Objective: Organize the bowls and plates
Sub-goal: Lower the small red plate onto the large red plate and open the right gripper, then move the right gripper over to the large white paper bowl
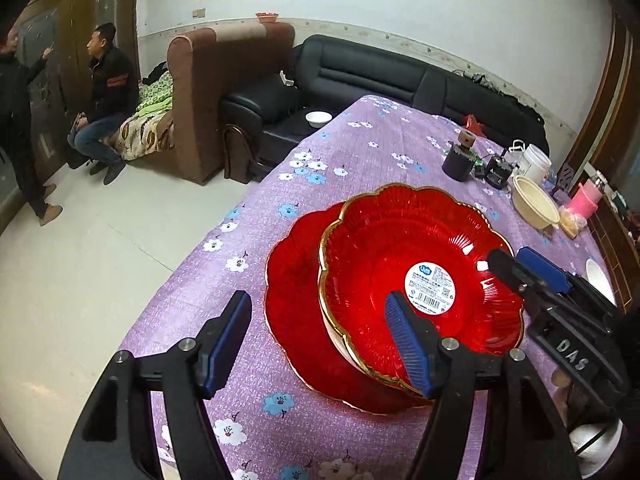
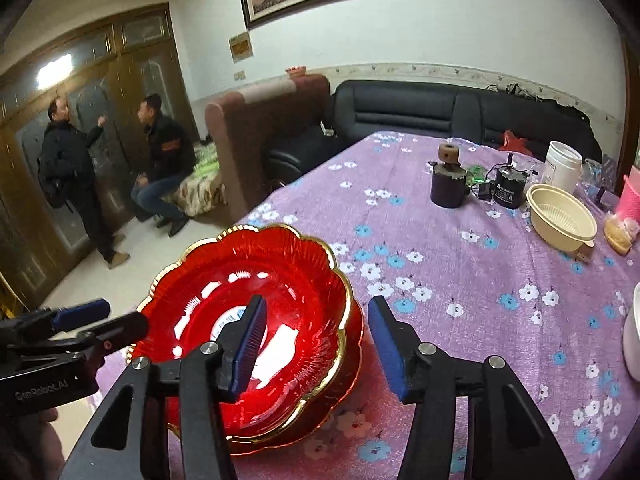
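A red gold-rimmed glass bowl (image 1: 420, 280) with a white label sits stacked on a red scalloped plate (image 1: 296, 312) on the purple flowered tablecloth. My left gripper (image 1: 320, 340) is open, its jaws straddling the stack's near left edge, one finger over the bowl. My right gripper (image 2: 316, 336) is open, its jaws straddling the right rim of the bowl (image 2: 256, 312). The right gripper also shows in the left wrist view (image 1: 524, 266) at the bowl's far right rim. The left gripper shows in the right wrist view (image 2: 104, 320) at the bowl's left rim.
A cream colander bowl (image 2: 560, 216), a white tub (image 2: 564, 164), two small motors (image 2: 448, 184), a pink basket (image 2: 630, 196) and a white bowl (image 2: 634, 336) stand on the table (image 2: 460, 280) to the right. A black sofa and two people are beyond the table's far-left edge.
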